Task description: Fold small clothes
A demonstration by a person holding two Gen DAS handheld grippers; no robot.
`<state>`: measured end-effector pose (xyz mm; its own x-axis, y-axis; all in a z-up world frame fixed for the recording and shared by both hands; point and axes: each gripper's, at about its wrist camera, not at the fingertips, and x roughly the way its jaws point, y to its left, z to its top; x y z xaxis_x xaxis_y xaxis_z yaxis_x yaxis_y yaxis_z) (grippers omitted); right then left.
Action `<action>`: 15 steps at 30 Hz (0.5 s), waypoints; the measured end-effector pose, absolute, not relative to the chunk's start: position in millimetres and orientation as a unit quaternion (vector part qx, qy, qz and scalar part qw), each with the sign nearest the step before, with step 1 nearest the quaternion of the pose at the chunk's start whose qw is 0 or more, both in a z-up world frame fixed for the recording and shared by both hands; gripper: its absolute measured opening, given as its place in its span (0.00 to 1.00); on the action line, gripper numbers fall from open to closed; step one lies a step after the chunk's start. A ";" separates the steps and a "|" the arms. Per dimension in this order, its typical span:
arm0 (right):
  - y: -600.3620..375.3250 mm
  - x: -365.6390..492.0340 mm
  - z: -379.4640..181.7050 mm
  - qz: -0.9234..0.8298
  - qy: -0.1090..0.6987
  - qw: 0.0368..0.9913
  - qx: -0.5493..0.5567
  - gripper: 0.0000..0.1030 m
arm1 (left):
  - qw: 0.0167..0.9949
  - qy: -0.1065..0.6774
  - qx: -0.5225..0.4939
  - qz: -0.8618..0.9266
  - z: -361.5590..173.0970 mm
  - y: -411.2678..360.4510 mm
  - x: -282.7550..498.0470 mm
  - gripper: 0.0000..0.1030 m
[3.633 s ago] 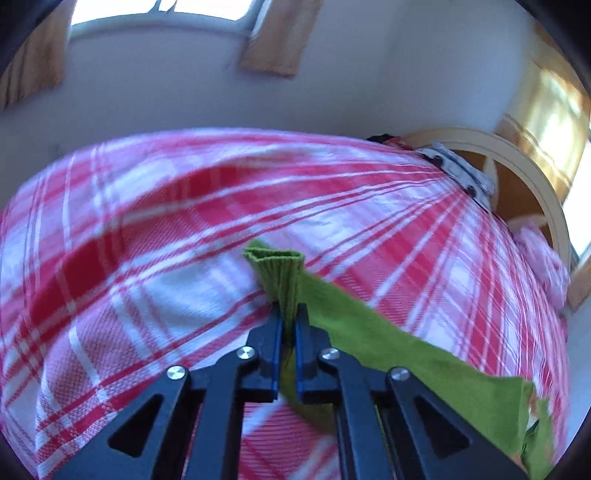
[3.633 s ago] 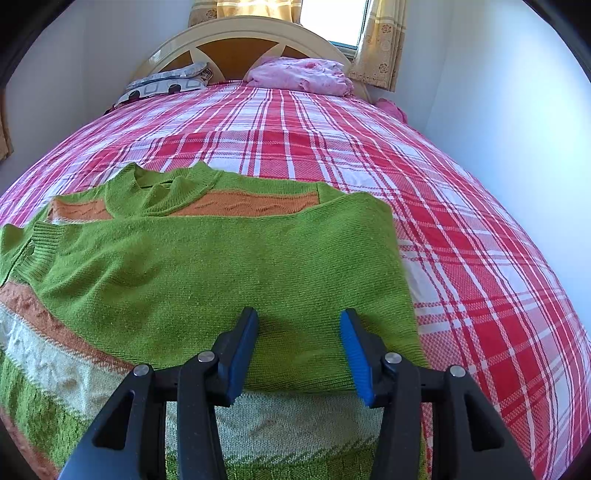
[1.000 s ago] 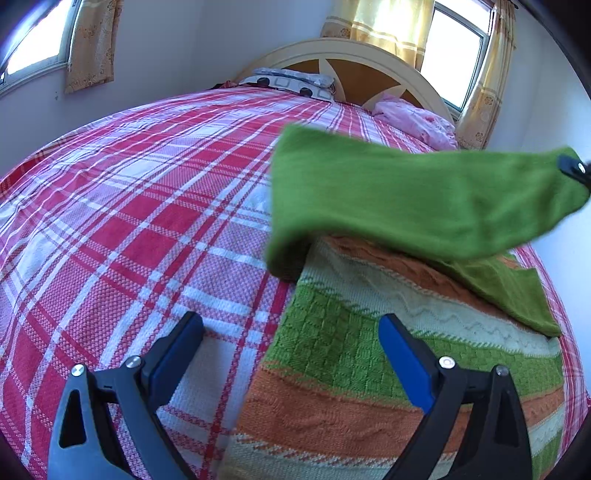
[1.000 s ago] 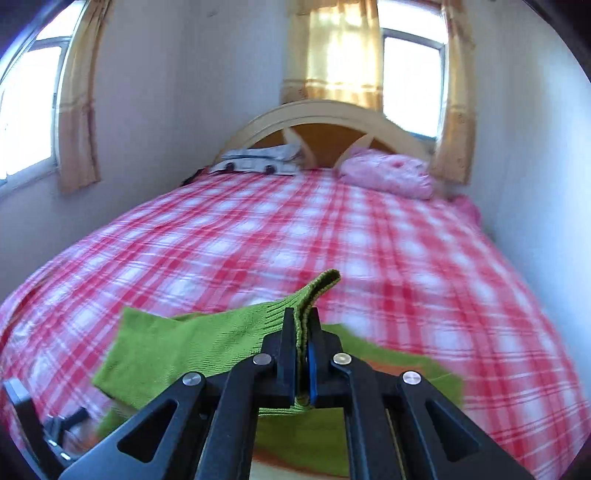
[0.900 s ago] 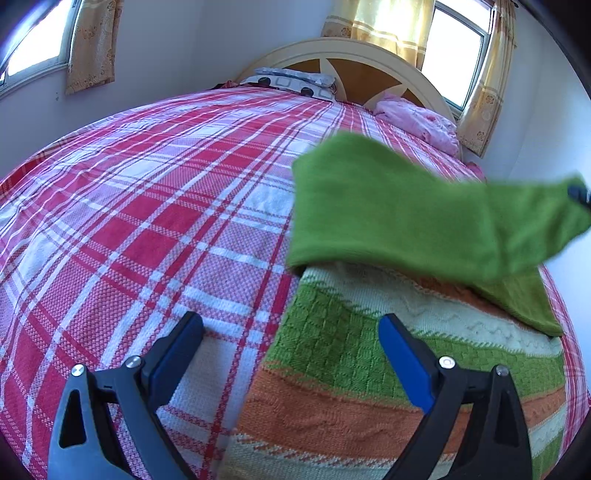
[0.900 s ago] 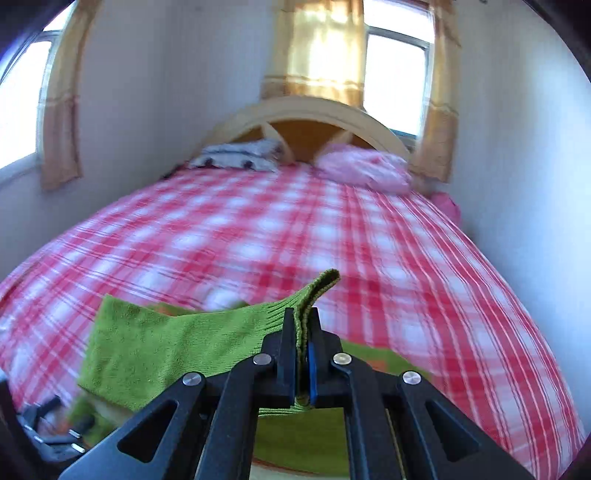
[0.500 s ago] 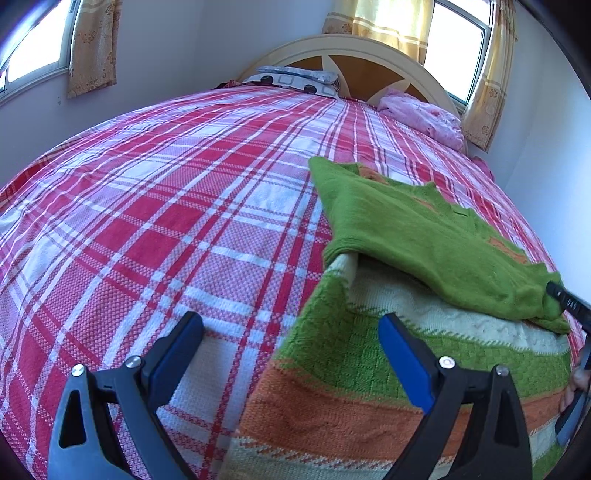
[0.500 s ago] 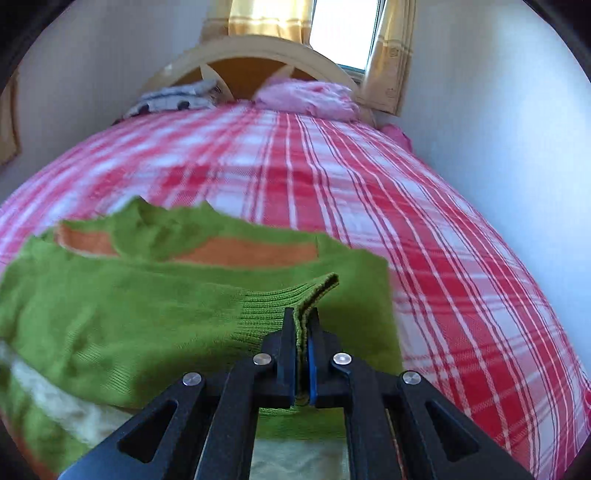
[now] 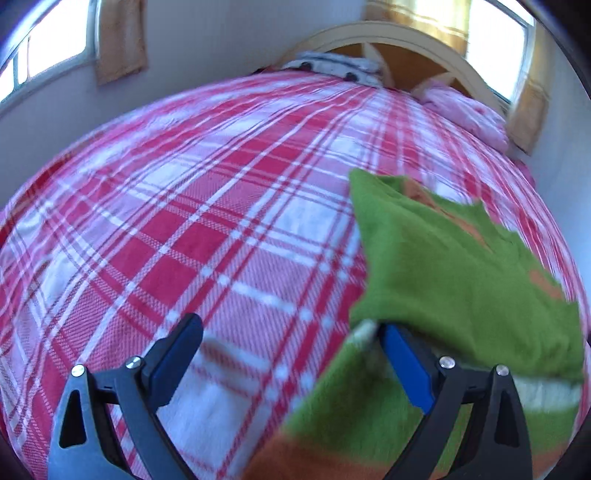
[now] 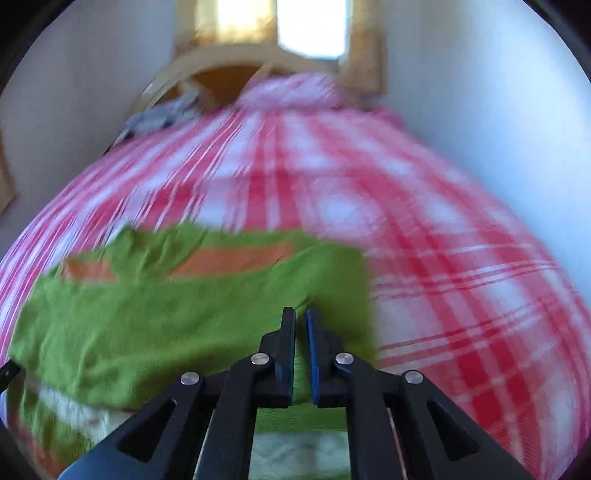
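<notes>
Right hand-held gripper [image 10: 300,325]: the jaws stand almost together, with only a narrow slit between the blue pads. No fabric is visible in that slit. The tips hang over the near right part of the green sweater [image 10: 177,314].

Left hand-held gripper [image 9: 291,347]: the jaws stand wide apart and hold nothing. The left finger is over bare bedspread. The right finger is over the sweater's left edge, where the folded green layer meets the striped knit below it; contact cannot be determined because of blur.

Green sweater [image 9: 458,280]: it lies flat on the bed [image 9: 221,206]. A plain green layer is folded across the body. Orange bands show near the collar, and cream, green and orange stripes show at the near hem.

Bed: a red, pink and white plaid cover spreads out around the sweater. At the far end, a pink pillow [image 10: 291,92] and a grey patterned pillow [image 9: 332,68] lie against the arched wooden headboard [image 9: 402,55].

Beyond the headboard: curtained window [image 10: 310,26].
</notes>
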<state>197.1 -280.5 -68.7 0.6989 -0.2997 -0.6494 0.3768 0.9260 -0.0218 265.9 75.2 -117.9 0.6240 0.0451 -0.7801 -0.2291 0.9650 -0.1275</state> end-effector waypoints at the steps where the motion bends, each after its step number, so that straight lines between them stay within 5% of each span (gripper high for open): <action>1: -279.5 191.3 -61.3 -0.186 0.328 0.924 0.061 0.06 | 0.890 0.437 -0.107 0.076 -121.3 74.7 273.0 0.97; 9: -223.2 214.2 -103.1 -0.040 0.436 0.899 -0.004 0.06 | 0.891 0.438 -0.081 0.086 -125.6 80.0 272.2 0.99; 15: -229.2 207.0 -109.7 -0.040 0.411 0.911 0.003 0.06 | 0.894 0.437 -0.070 0.067 -122.5 81.0 260.1 0.99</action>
<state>207.0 -229.2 -109.7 0.6594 -0.0711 -0.7484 0.0760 0.9967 -0.0278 260.1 81.0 -122.5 0.6096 0.0584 -0.7905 -0.1810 0.9812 -0.0671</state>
